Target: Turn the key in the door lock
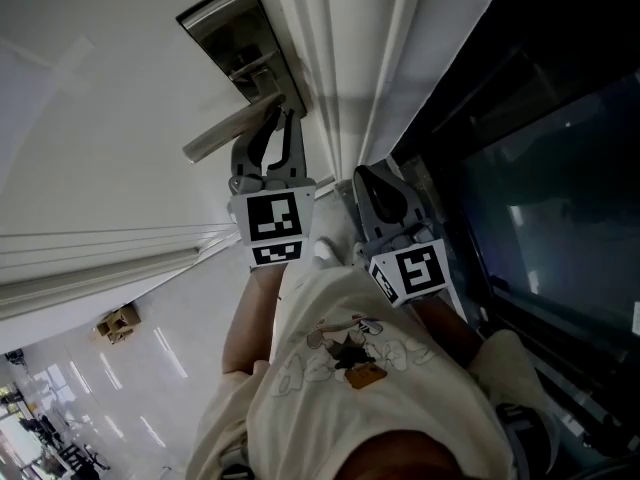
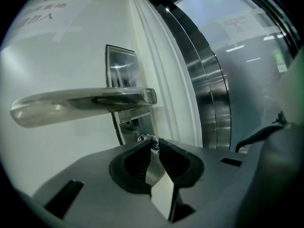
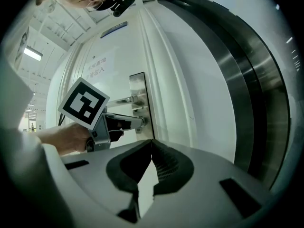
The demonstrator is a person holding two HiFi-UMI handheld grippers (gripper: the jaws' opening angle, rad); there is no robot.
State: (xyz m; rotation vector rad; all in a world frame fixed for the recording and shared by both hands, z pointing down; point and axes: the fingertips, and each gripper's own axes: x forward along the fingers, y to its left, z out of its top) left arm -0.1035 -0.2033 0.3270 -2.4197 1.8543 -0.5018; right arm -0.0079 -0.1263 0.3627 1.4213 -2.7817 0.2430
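Note:
A steel lock plate (image 1: 225, 28) sits on the white door with a lever handle (image 1: 225, 133) across it. My left gripper (image 1: 285, 108) reaches in just under the lever. In the left gripper view its tips (image 2: 153, 144) are closed on the small shiny key (image 2: 154, 145), which sticks out of the plate (image 2: 121, 70) below the lever (image 2: 85, 103). My right gripper (image 1: 365, 173) hangs to the right by the door frame, its jaws (image 3: 152, 141) shut on nothing. The right gripper view also shows the left gripper (image 3: 118, 123) at the lock.
White ribbed door-frame moulding (image 1: 350, 58) runs beside the lock. Right of it stands a dark glass panel (image 1: 540, 168) with a curved steel frame (image 2: 209, 80). A cardboard box (image 1: 118, 322) lies on the shiny floor below. The person's pale shirt (image 1: 350, 388) fills the lower middle.

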